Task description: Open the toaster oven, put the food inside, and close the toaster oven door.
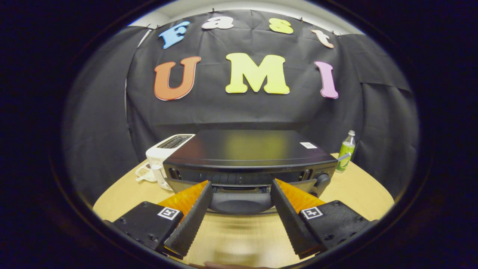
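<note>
The black, flat-topped toaster oven (246,158) sits in the middle of the round light-wood table (358,190), straight ahead of the gripper (241,186). The gripper's two fingers are spread wide apart and hold nothing; their tips reach the oven's front, one on each side of the dark curved door handle (241,201), which lies between them without either finger touching it. The oven door (239,181) appears tilted a little outward at its top edge, though the fisheye bend makes that hard to judge, and the inside cannot be seen. A round black knob (322,180) sits at the oven's right front corner.

Just left of the oven stands a white slot toaster (164,153), its top slots dark and seemingly empty. Beside that toaster lies a small white dish (143,172) holding something pale and crumbly, too small to identify. Right of the oven, a clear plastic bottle with a green label (345,151) stands upright.
</note>
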A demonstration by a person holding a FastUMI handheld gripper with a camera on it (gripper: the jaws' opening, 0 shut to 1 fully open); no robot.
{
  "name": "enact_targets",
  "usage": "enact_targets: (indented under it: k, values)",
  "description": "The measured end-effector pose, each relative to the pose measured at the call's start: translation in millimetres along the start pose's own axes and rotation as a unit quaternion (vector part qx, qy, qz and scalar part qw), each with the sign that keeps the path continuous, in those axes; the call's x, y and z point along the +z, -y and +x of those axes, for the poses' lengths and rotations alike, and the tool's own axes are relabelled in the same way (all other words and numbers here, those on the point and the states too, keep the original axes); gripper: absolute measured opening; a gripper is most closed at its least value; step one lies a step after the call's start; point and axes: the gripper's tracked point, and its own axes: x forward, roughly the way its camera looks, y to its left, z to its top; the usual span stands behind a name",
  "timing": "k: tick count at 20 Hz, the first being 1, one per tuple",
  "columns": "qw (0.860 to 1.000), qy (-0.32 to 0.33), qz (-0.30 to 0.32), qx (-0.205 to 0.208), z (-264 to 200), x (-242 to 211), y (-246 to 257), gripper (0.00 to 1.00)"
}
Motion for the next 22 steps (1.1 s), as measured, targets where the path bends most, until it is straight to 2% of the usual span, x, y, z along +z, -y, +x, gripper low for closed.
enact_targets:
  k: [10,16,22]
  values:
    - [0.996,-0.091,0.002,0.024,-35.4,-64.6,-0.6,1.00]
    - [0.987,-0.162,-0.011,0.011,-51.3,-100.7,1.3,1.00]
    - [0.978,-0.205,0.041,0.013,-55.6,-125.6,8.6,1.00]
